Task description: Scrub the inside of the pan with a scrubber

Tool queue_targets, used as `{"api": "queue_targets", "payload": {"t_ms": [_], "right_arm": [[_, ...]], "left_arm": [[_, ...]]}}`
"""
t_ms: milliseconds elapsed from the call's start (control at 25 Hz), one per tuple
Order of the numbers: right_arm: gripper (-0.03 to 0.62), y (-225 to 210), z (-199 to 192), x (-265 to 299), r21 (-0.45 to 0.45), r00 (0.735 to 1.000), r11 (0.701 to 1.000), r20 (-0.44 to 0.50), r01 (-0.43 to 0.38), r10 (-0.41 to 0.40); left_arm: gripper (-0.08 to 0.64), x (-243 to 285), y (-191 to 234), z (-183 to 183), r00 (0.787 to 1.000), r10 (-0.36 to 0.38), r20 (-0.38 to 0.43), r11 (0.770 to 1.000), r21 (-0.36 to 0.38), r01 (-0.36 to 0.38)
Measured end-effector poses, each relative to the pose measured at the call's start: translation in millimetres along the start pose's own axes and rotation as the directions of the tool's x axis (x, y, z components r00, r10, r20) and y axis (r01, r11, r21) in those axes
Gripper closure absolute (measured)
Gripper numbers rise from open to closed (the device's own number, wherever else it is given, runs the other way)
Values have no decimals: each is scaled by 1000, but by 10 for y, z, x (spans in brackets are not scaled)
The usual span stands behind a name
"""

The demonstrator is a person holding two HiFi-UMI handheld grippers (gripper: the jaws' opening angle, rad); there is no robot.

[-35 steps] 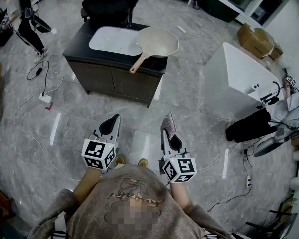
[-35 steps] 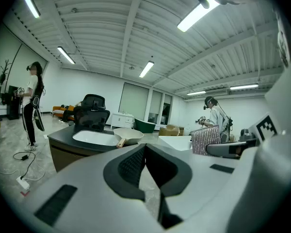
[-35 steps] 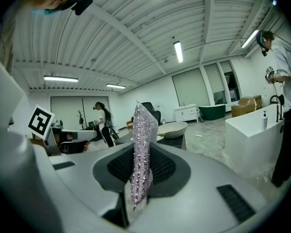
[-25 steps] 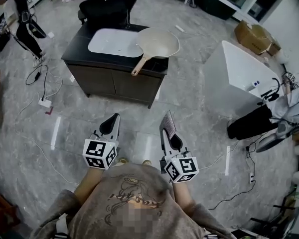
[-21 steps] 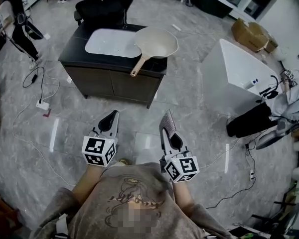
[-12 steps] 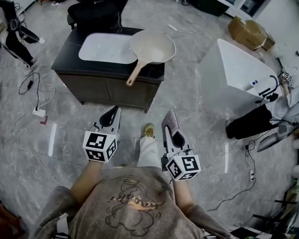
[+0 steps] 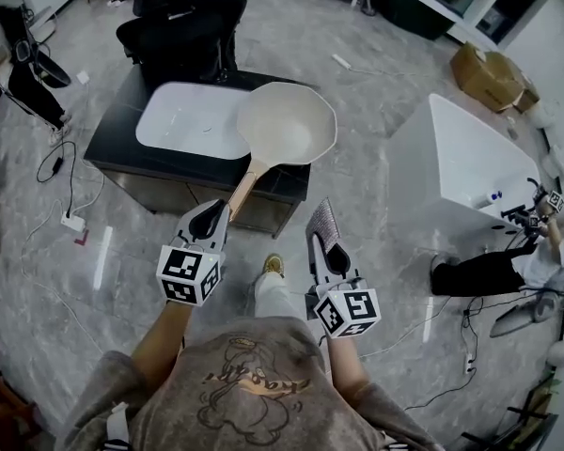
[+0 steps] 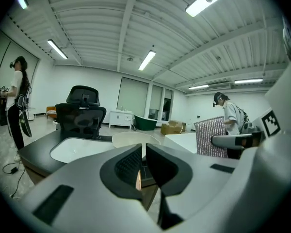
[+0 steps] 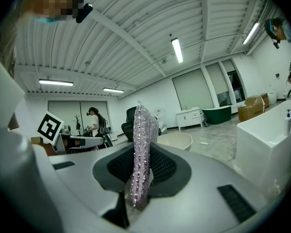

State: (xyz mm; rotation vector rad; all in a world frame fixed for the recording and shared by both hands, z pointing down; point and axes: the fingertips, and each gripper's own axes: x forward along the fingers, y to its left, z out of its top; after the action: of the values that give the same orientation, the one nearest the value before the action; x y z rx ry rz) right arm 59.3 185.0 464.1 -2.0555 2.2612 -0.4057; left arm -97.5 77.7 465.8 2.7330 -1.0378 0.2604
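Grippers first: left gripper (image 8: 144, 152) had its jaws together, only a thin slit between the pads, nothing held. Right gripper (image 9: 140, 165) was clamped on a flat, glittery silver-pink mesh scrubber (image 9: 141, 140), which stood on edge betw. the jaws w/ its top sticking out well past the tips. In head view both grippers were held out in front of the person's chest, side by side, marker cubes nearest the body, jaws pointing toward the cabinet.

Task's thing, a cream round pan w/ light wooden handle (image 7: 288, 125), sat on the dark countertop of a low black cabinet (image 7: 113, 148), at its right front part. Pan bowl was open side up and looked empty; its left rim touched or overlapped the right end of a white oval basin (image 7: 188, 120) set in the same top. Handle ran off the counter's front edge toward the person, its end just beside the left gripper's tips in head view; not gripped. Scrubber was near the pan but apart from it, not inside.

Behind the cabinet stood a black office chair (image 7: 183, 31). White bathtub (image 7: 470, 153) was off to the right, brown cardboard box (image 7: 493, 73) beyond it. Another person (image 7: 19, 64) stood far left on the grey tile floor (image 7: 357, 73).
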Motion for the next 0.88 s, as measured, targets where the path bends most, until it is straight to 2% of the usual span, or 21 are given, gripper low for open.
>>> {"api": "queue_targets", "payload": {"t_ms": [280,360,480,560,640,800,880], "right_arm": [[515,-620,324,739,8,997,997,-31,-76,76],[515,-759,352,883,14,994,995,-42,-98,98],[515,-933,359,1055,29,990,991,-59,-129,130],[515,-1016,358,1159,38,987,989,-70,-143,146],[515,-1073,361,1252,42,984,987,-78,-155,158],[514,-1136,343,1428,52,979,983,-96,-176,181],[515,-1168,323,1511,52,977,982,-108,-180,184]], "left_arm": [[529,836,157,232,998,49,-39,999,-14,-50],[476,1031,178,215,996,48,-74,998,-34,-51],[336,1255,193,132,990,35,-136,998,-53,-42],[270,1346,230,66,984,34,-177,998,-54,-45],[238,1410,264,-19,972,30,-232,998,-52,-43],[233,1524,312,-236,940,-4,-340,998,-56,-16],[233,1588,332,-392,918,-25,-396,999,-54,4]]}}
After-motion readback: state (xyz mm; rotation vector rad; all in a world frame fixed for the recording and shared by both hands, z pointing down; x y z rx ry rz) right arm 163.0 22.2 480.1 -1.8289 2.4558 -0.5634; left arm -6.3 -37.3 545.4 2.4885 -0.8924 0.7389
